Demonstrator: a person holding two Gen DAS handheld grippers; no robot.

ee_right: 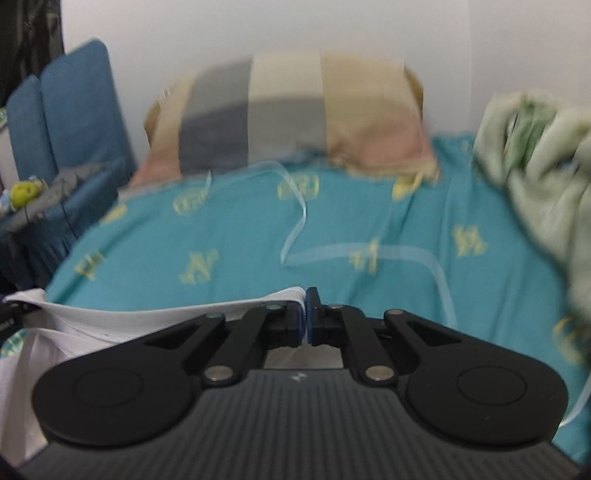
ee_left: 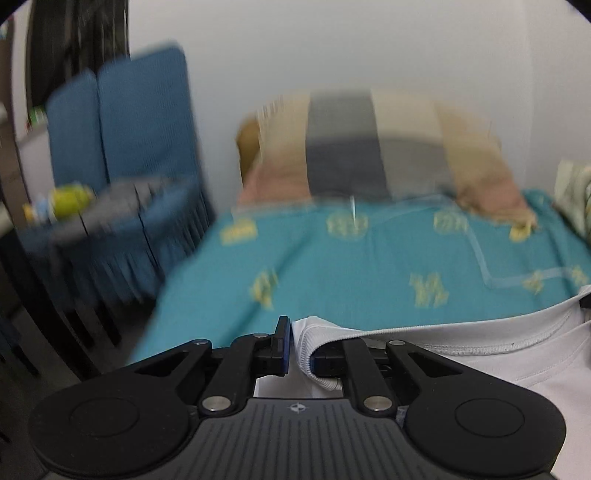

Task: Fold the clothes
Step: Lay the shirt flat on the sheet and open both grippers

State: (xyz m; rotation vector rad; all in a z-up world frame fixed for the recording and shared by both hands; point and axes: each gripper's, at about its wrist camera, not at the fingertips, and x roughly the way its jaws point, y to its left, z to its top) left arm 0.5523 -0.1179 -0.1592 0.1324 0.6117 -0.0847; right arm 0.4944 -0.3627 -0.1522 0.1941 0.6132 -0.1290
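Left gripper [ee_left: 298, 349]: your jaws are clamped on the ribbed hem of the white garment [ee_left: 480, 354], a fold of which bulges up between the blue pads. From that pinch the cloth runs right along the near edge of the left wrist view, with a stitched seam showing, and drops out of sight below.

Right gripper [ee_right: 306, 319]: your jaws are closed together on the other end of the same white garment [ee_right: 155, 314]. The edge is nipped at the fingertips, and the cloth stretches left from there and sags down at the near left corner.

Garment position: held up between your two grippers, at the near side of the bed, above the teal bedsheet [ee_right: 229, 236]. I cannot tell whether any of it touches the sheet.

Surroundings, all motion-blurred:
- Teal bedsheet has yellow motifs. A thin pale ribbon or strap [ee_right: 299, 218] lies across it in a loose bend, directly beyond the garment.
- Checked pillow [ee_right: 288, 114] in beige, grey and pink, at the far end against the white wall [ee_right: 295, 26].
- Crumpled pale green blanket [ee_right: 535, 162] heaped at the far right of the bed, spilling toward the middle.
- Blue chairs [ee_left: 122, 122] with pleated covers stand left of the bed, just beside it. Grey cloth [ee_left: 122, 206] is on a seat, with a yellow-green object [ee_left: 72, 197] beside it, too blurred to name.
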